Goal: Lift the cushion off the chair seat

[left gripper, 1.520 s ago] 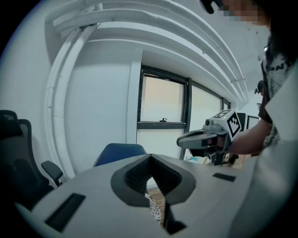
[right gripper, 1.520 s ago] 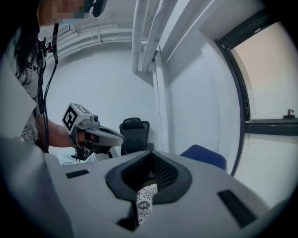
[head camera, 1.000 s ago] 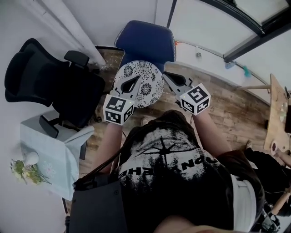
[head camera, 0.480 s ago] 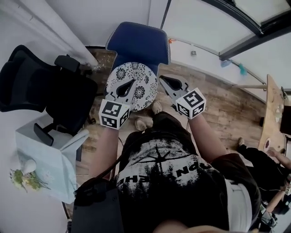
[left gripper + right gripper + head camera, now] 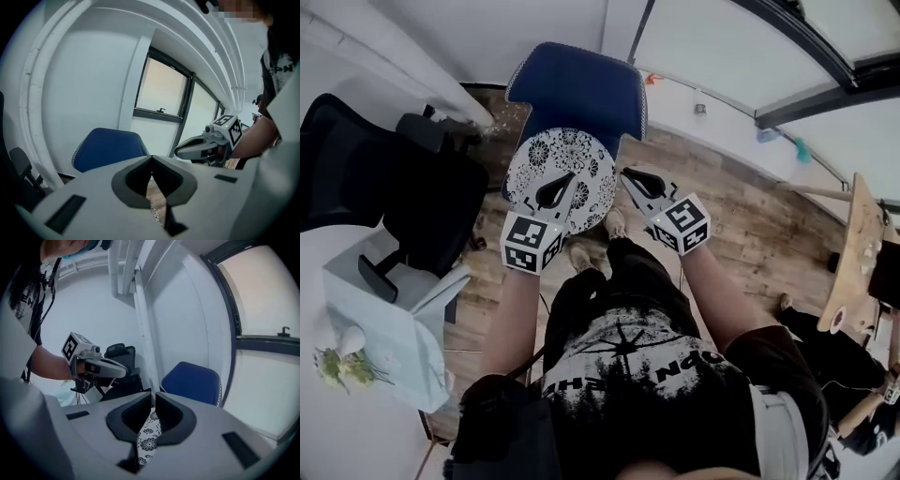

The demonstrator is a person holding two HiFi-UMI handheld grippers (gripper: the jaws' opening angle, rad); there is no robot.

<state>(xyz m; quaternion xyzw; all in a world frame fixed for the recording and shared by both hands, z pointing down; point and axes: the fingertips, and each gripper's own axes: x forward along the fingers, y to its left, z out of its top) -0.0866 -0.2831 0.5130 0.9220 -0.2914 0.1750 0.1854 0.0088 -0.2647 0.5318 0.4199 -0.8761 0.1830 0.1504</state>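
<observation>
Just ahead of and below both shut, empty grippers, we see the round cushion [image 5: 567, 155] on the blue chair [image 5: 577, 89], left gripper [image 5: 563, 182] over it, right gripper [image 5: 630, 176] beside its right edge.

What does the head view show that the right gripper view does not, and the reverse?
Only the head view: the whole round cushion, the wooden floor, the small table with flowers, and the right gripper seen from outside. Only the right gripper view: its claw tips meeting, with cushion pattern visible through the slot behind them. Both: the blue chair, the black chair, the left gripper and some of the cushion.
</observation>
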